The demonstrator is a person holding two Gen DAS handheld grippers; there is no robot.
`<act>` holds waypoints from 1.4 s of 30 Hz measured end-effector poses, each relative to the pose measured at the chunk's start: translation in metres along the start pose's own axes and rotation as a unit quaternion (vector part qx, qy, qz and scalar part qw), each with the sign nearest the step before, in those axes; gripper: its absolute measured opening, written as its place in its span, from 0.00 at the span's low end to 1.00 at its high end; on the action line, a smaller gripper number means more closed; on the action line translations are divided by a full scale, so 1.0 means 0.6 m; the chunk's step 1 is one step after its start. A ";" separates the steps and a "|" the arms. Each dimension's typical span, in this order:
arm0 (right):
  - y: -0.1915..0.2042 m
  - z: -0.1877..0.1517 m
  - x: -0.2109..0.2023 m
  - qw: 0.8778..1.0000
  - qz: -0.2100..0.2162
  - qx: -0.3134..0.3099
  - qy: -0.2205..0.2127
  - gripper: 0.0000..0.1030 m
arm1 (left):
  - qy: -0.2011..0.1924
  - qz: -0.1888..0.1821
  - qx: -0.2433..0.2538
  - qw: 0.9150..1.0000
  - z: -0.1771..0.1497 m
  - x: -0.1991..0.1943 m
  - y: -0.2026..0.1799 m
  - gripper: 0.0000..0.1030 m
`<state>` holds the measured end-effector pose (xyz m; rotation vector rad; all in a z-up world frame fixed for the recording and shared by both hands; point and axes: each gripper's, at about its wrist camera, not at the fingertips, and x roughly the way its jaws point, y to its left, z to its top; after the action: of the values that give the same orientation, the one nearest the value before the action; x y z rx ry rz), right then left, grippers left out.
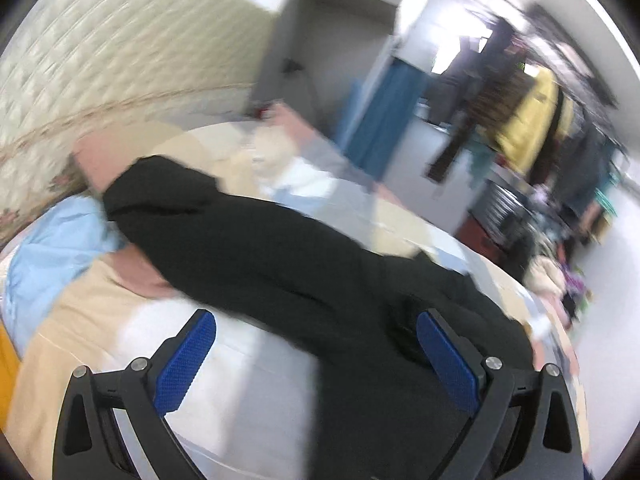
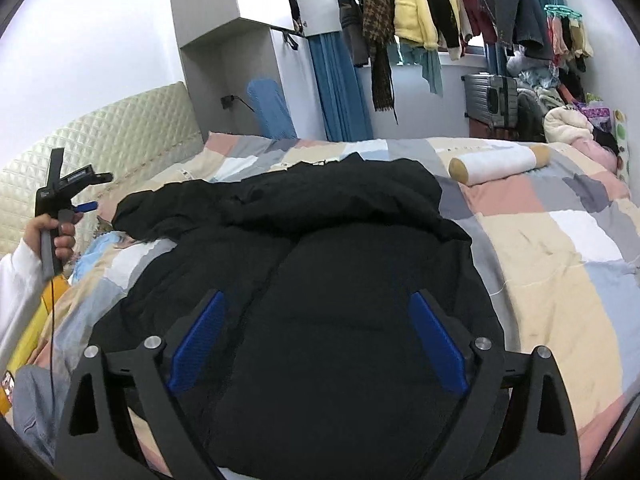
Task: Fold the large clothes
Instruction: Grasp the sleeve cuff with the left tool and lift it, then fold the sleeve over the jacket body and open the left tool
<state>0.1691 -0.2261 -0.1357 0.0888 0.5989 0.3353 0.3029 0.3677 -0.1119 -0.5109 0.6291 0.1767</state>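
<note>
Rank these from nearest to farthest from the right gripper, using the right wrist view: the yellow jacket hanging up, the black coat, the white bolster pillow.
1. black coat, directly beneath the right gripper
2. white bolster pillow, ahead on the bed's right
3. yellow jacket, hanging at the far wall

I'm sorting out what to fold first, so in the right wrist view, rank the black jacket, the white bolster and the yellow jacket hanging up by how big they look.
1. black jacket, by far the largest
2. white bolster and yellow jacket: they look alike, and distance from the camera makes it unsure.
</note>
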 end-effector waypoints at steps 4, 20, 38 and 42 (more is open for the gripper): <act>-0.006 -0.003 0.023 1.000 -0.020 0.015 0.012 0.98 | -0.015 0.020 -0.059 0.998 0.043 0.053 0.129 0.93; 0.034 0.012 0.174 0.993 -0.047 0.043 0.098 1.00 | -0.032 0.043 -0.145 0.988 0.094 0.298 0.408 0.88; 0.021 0.018 0.151 0.991 -0.091 0.029 0.098 1.00 | -0.069 0.088 -0.089 0.990 0.166 0.198 0.281 0.04; 0.017 0.024 0.118 0.993 -0.093 0.021 0.075 1.00 | -0.088 0.088 -0.059 0.990 0.177 0.124 0.226 0.03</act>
<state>0.2293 -0.1928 -0.1599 0.0476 0.7578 0.1498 0.3753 0.5390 -0.1378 -0.5464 0.4920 0.4231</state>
